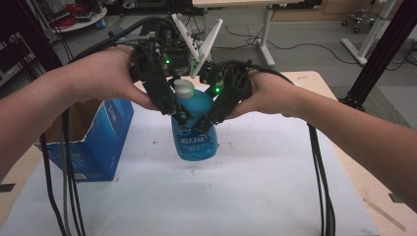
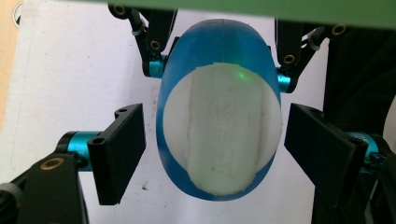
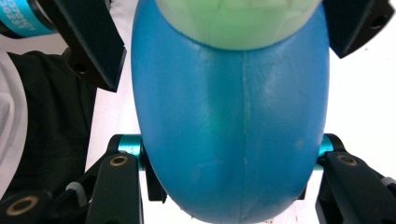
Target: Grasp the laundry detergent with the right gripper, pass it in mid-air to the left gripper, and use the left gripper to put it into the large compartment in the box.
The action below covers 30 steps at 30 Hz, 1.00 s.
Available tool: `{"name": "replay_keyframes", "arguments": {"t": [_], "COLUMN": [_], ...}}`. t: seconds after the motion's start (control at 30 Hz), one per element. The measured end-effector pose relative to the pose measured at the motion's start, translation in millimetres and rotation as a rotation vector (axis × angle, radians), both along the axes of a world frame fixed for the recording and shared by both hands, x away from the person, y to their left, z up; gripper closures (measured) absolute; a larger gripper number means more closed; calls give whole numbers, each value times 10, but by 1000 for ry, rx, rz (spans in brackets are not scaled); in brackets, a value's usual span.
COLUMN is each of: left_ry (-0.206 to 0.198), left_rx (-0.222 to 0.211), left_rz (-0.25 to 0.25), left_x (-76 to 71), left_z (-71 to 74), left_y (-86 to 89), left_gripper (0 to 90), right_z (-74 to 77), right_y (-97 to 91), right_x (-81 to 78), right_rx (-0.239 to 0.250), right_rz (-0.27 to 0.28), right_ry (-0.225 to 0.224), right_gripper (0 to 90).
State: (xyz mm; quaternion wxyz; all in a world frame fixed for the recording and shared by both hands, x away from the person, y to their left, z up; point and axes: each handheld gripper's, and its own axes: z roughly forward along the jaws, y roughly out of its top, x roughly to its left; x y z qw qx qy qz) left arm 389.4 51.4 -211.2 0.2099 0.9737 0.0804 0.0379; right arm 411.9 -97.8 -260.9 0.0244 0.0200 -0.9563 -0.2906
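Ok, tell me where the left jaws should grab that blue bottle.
Grip the blue bottle at its upper body just under the white cap, coming from above. It stands upright, and its narrow sides already sit between the open left gripper jaws.

Upright blue bottle [image 1: 195, 132] of blue liquid, white cap [image 1: 185, 88], printed label, on the white-covered table [image 1: 246, 187].

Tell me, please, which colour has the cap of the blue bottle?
The cap is white, on the blue bottle. The left gripper view shows it best.
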Motion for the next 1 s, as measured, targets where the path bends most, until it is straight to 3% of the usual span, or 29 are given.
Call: {"name": "replay_keyframes", "arguments": {"t": [1.0], "left_ry": [-4], "left_rx": [-10], "left_rz": [5], "left_x": [-9], "left_z": [-27], "left_y": [13], "left_gripper": [260], "right_z": [1], "right_y": [-9], "right_x": [27], "right_rx": [0], "right_rz": [0], "right_ry": [4], "right_gripper": [463]}}
